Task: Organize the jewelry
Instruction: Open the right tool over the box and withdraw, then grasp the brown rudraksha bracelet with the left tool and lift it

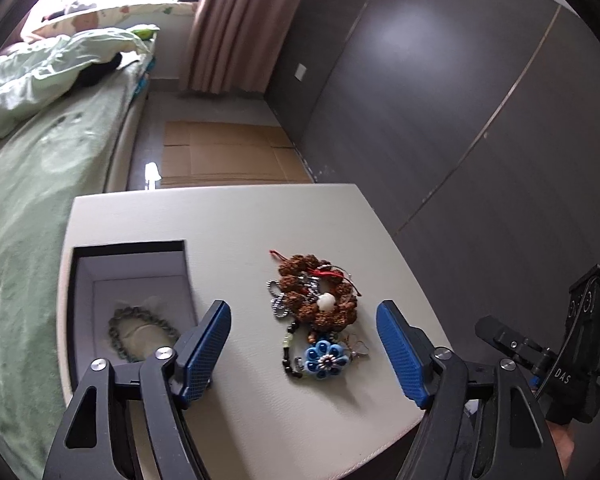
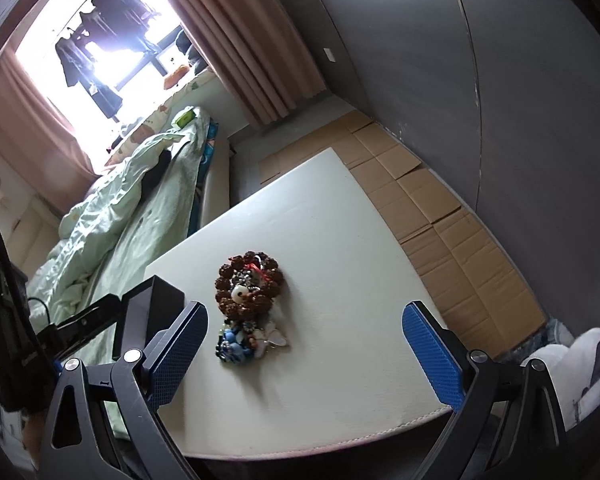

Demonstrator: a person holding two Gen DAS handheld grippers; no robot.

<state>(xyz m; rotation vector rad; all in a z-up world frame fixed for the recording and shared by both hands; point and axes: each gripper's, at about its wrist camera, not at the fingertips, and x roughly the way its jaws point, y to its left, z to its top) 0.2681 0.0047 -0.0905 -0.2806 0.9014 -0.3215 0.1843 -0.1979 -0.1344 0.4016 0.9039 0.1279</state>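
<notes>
Nearest, the left gripper (image 1: 303, 354) has its blue pads spread wide with nothing between them, hovering over the near edge of the white table (image 1: 228, 220). The right gripper (image 2: 304, 354) is likewise splayed and empty, so it looks ready to straddle the heap.

Just beyond the pads lies the jewelry pile: a blue flower brooch (image 1: 324, 360) closest, dark beads at its 9 o'clock, and the brown seed-bead bracelet (image 1: 320, 292) at its 12 o'clock, tangled with a ball chain and red cord. Probably dumped together for sorting.

At the pile's 9 o'clock, well apart, stands an open black box (image 1: 128, 268) holding a grey-green bead bracelet (image 1: 140, 332), apparently already stowed on its pale lining.

Farther off are flattened cardboard (image 1: 228, 152) and the bed (image 1: 40, 152).
</notes>
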